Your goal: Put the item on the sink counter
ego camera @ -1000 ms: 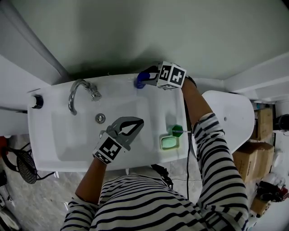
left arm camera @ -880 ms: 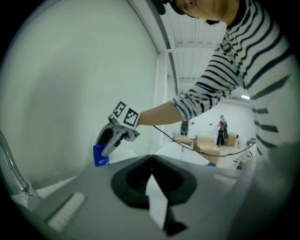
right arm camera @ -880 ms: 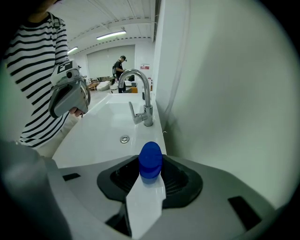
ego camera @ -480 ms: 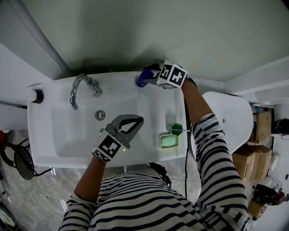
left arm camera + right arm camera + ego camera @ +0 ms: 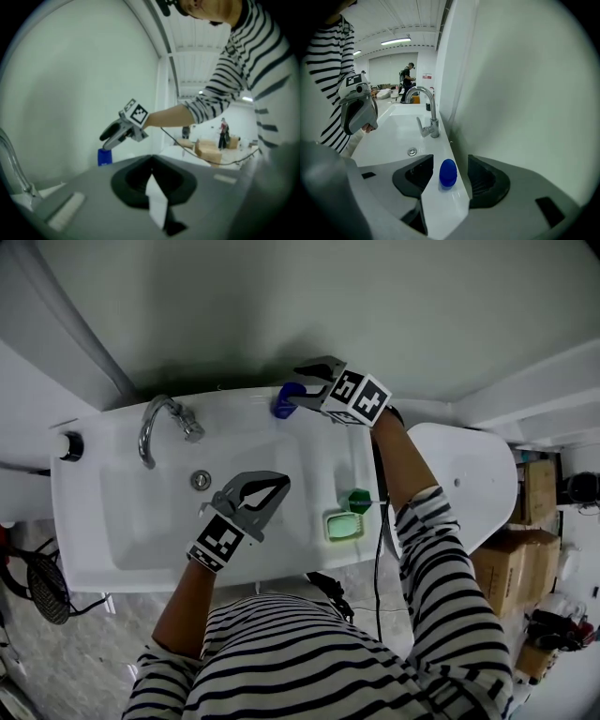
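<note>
Both extended: right gripper (image 5: 301,383) tilted down, jaws just opening astride blue item (image 5: 448,172); left gripper (image 5: 278,483) level, closed.

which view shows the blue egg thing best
The right gripper view: the blue egg-shaped item stands whole on the white sink ledge, between jaws that have just been opening. The head view shows it small beside the right gripper; the left gripper view, a distant blue patch.

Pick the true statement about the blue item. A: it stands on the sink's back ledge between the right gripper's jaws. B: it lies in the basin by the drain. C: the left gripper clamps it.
A: the blue item stands free on the back ledge; the right gripper's jaws have just been opening and flank it untouched.
</note>
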Motion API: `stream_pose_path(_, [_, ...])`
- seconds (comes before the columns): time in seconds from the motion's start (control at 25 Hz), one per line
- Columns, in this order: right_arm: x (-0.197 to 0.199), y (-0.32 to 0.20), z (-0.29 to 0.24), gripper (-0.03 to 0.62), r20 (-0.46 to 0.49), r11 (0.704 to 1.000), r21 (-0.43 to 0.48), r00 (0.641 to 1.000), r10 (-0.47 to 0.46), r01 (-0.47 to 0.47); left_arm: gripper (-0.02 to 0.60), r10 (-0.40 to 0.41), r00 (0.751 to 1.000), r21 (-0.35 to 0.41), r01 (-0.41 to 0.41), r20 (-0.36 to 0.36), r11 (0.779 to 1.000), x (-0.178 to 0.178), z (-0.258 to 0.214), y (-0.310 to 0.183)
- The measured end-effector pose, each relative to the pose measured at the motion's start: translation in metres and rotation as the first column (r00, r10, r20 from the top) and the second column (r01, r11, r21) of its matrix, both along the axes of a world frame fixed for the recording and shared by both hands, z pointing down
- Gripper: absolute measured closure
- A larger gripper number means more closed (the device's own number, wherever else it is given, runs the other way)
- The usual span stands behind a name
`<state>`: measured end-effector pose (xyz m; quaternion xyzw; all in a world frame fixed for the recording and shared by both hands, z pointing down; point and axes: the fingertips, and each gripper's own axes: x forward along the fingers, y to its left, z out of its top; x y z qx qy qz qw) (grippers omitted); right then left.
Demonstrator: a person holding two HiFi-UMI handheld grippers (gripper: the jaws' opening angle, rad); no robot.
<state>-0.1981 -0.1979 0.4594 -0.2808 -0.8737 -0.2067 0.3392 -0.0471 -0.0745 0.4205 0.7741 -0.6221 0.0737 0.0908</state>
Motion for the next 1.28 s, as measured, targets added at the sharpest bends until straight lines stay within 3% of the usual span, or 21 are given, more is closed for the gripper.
stream_pose_path(0.24, [0.028, 0.002, -0.042, 0.375, 0.111, 0.994, -0.017, 0.988, 0.105, -0.104, 0.574, 0.009, 1.000, 0.018, -0.009, -0.002, 1.000, 0.003, -0.005, -0.001])
stream_pose_path(0.64, [0.116, 0.022, -0.105, 0.397, 0.265, 0.955, -0.048, 0.918, 0.294, -0.293, 0.574, 0.084, 0.996, 0.056, -0.084, 0.001, 0.995, 0.024, -0.014, -0.014])
stream_pose_path(0.88, [0.172, 0.034, -0.110, 0.432, 0.272, 0.904, -0.134, 0.862, 0.428, -0.406, 0.574, 0.168, 0.986, 0.062, -0.168, 0.005, 0.984, 0.055, -0.017, -0.021])
stream_pose_path(1.28, [0.242, 0.052, -0.094, 0.487, 0.268, 0.830, -0.134, 0.787, 0.556, -0.541, 0.574, 0.272, 0.962, 0.050, -0.272, 0.014, 0.961, 0.095, -0.015, -0.029])
